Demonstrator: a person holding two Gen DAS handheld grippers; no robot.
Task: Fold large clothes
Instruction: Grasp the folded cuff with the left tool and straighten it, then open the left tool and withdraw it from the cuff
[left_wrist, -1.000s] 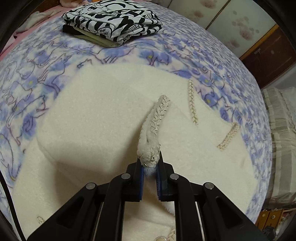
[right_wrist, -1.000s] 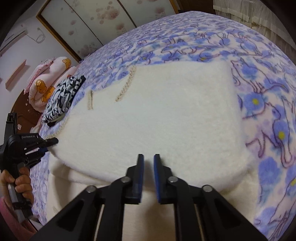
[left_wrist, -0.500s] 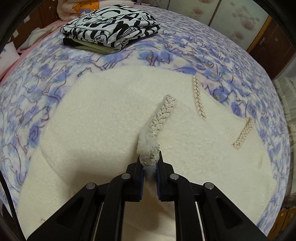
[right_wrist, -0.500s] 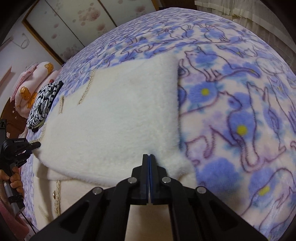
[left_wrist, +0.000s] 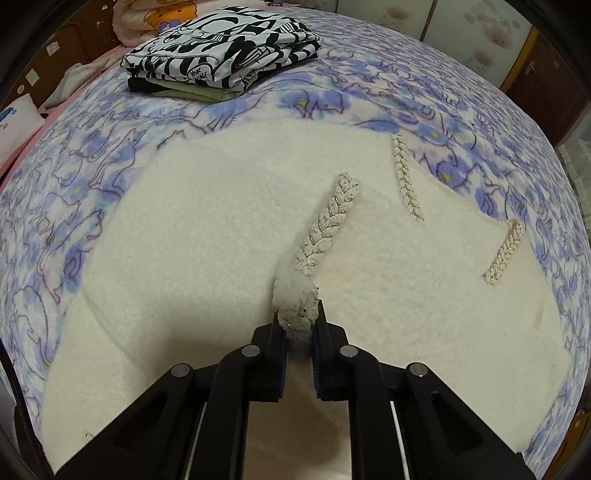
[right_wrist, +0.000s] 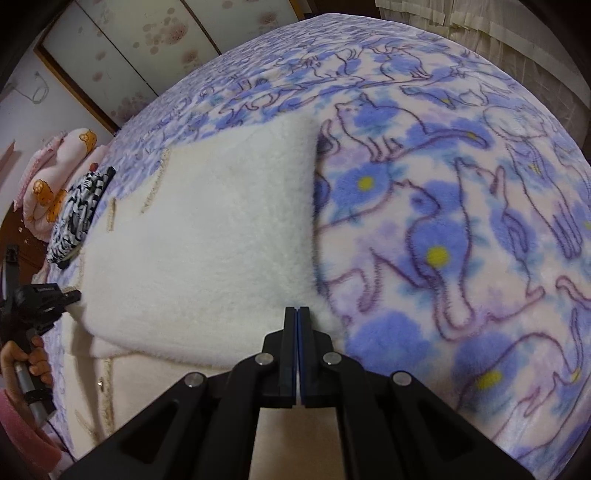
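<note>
Left gripper (left_wrist: 298, 325) clamped on fleece garment's (left_wrist: 207, 236) braided edge, right gripper (right_wrist: 297, 314) pinched closed w/ nothing visible between, 3 braid trims, 1 folded stack (left_wrist: 221, 62), label unreadable

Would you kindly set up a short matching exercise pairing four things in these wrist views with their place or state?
1. left gripper
2. right gripper
3. cream fleece garment
4. black-and-white folded clothes

a. stacked at the bed's far side
b. spread on the cat-print blanket
c. jaws closed flat together
d. clamped on a braided edge

Pairs: 1-d, 2-c, 3-b, 4-a
</note>
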